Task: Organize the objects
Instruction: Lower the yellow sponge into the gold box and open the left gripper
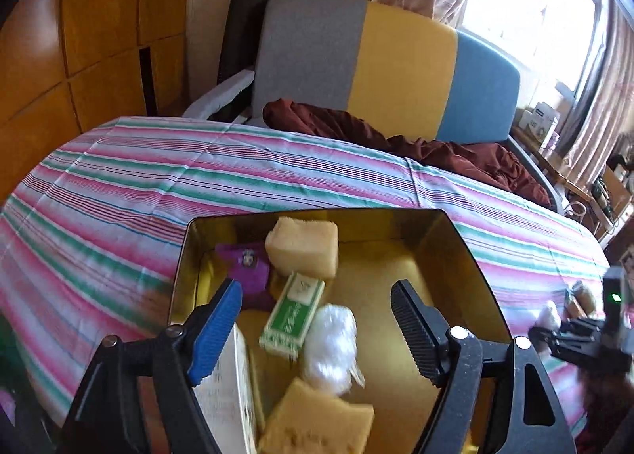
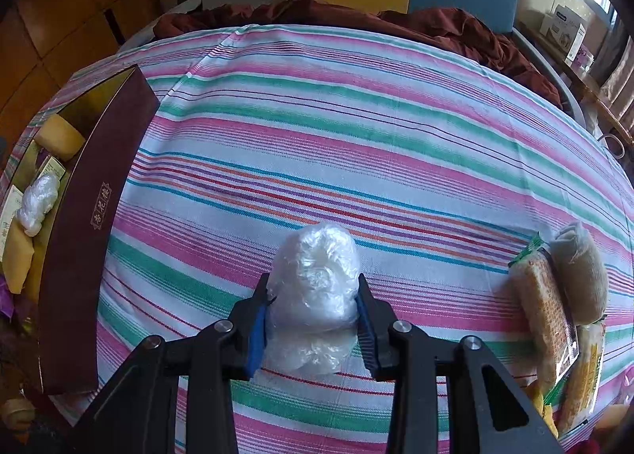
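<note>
Three snack packs (image 2: 554, 319) beside clamped bundle (image 2: 315, 283)

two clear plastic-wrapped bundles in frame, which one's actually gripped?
The plastic-wrapped bundle over the striped cloth, pinched in the right gripper. The other bundle lies loose in the gold tin, under the open left gripper.

Left gripper (image 1: 317, 319) spread wide with nothing between its jaws, blue-padded finger (image 1: 216, 329) well apart from the black ribbed one (image 1: 414, 331); right gripper (image 2: 313, 319) closed on a clear plastic bundle (image 2: 315, 287), pads pressing both its sides.
</note>
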Demonstrator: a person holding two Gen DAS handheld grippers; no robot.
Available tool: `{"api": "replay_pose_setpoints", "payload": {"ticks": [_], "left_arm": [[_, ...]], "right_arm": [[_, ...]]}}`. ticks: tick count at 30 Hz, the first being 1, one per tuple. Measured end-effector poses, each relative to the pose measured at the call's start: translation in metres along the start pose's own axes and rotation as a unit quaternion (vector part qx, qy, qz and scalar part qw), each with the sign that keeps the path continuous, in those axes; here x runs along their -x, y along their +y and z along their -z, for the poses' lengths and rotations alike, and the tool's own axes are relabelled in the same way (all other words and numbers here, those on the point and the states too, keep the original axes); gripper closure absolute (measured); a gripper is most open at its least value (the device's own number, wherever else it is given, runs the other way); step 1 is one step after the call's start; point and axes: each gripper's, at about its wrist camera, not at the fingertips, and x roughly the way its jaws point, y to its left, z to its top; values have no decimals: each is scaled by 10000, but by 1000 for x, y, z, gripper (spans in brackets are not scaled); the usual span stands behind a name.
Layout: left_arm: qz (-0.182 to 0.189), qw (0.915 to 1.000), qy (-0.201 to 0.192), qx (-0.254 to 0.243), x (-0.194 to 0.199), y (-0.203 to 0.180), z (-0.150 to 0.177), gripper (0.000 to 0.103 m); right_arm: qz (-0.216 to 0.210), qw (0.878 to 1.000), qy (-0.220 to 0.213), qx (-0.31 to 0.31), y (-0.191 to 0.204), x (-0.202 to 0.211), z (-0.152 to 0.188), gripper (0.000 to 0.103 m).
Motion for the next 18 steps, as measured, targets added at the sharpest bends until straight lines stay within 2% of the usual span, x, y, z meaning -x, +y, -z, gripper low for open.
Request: {"api": "replay_pose_setpoints", "payload": {"ticks": [6, 11, 15, 18], "left_arm": [[120, 9993, -333, -121, 47, -6, 31, 24], [38, 9988, -438, -197, 66, -6, 50, 21], [10, 9988, -429, -248, 74, -5, 62, 20], [-18, 9988, -434, -232, 76, -4, 67, 20]], "right_arm": [[121, 9998, -78, -129, 4, 0, 1, 65], [269, 9991, -113, -308, 8, 3, 4, 66], [90, 9984, -28, -554, 9, 7, 2, 66], [-12, 9983, -184, -560, 17, 22, -4, 66]]}}
